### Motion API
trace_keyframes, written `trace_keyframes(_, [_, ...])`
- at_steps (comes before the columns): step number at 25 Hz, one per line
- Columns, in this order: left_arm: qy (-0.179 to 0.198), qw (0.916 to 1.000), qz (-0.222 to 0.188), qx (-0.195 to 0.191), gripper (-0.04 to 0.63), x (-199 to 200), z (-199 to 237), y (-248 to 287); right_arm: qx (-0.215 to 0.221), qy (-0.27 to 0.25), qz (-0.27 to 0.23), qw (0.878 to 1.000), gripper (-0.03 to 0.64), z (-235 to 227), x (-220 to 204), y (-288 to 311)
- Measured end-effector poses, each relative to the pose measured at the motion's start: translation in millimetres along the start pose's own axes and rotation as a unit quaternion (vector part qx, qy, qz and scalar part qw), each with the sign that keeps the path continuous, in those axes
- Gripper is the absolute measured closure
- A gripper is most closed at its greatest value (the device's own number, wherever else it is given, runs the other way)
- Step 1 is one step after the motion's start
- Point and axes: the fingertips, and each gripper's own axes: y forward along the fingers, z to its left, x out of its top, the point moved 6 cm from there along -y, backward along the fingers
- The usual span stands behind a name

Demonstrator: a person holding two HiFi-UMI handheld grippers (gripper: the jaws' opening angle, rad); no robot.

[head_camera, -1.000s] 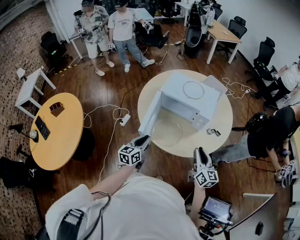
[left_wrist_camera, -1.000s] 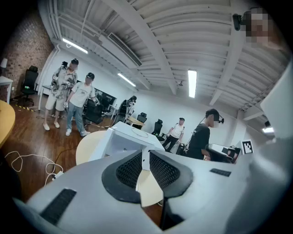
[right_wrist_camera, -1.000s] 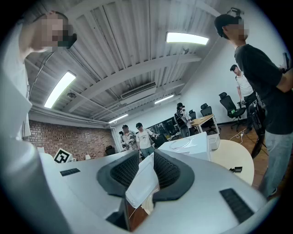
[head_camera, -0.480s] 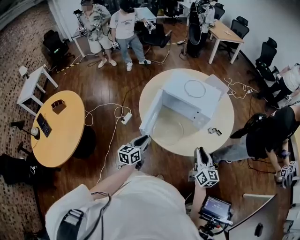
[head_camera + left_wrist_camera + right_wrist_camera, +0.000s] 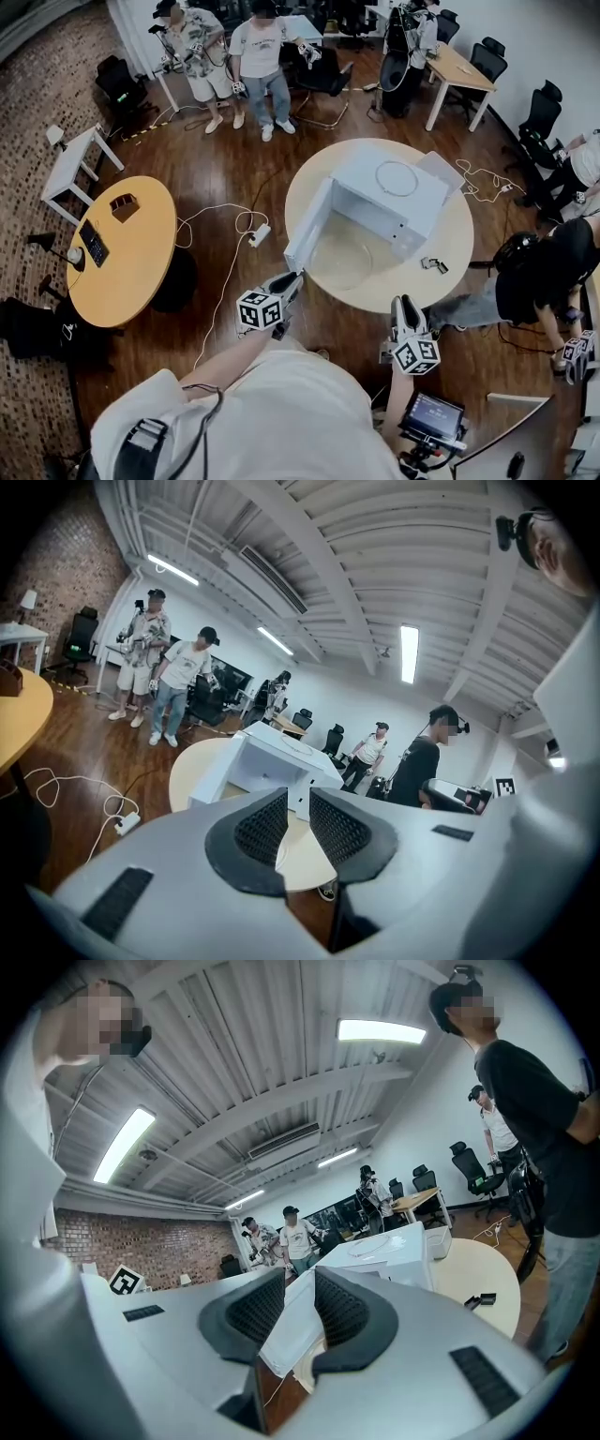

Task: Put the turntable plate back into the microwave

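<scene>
Though barely agape, marker-cubed left claw (image 5: 287, 280), right claw (image 5: 401, 304).

The microwave (image 5: 389, 197) sits mid-way across the round tabletop (image 5: 450, 267), its door (image 5: 307, 228) swung open to the left. The turntable plate (image 5: 339, 262) lies on the tabletop just before the opening. A ring (image 5: 397, 178) rests on the microwave's top, and a power strip (image 5: 260, 234) lies on the floor (image 5: 234, 178) left of the tabletop.

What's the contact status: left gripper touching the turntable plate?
Apart. Left gripper view: the left gripper is empty, the table well ahead of it. Head view: the turntable plate lies on that table by the microwave.
</scene>
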Motion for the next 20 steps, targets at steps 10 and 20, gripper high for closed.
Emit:
trace_keyframes(10, [-0.011, 0.9999, 0.006, 0.008, 0.540, -10, 3, -2, 0.008, -0.003, 0.006, 1.000, 0.540, -3, -5, 6])
trace_keyframes(20, [-0.016, 0.9996, 0.024, -0.004, 0.540, -11, 8, 13, -0.005, 0.000, 0.006, 1.000, 0.540, -5, -5, 11])
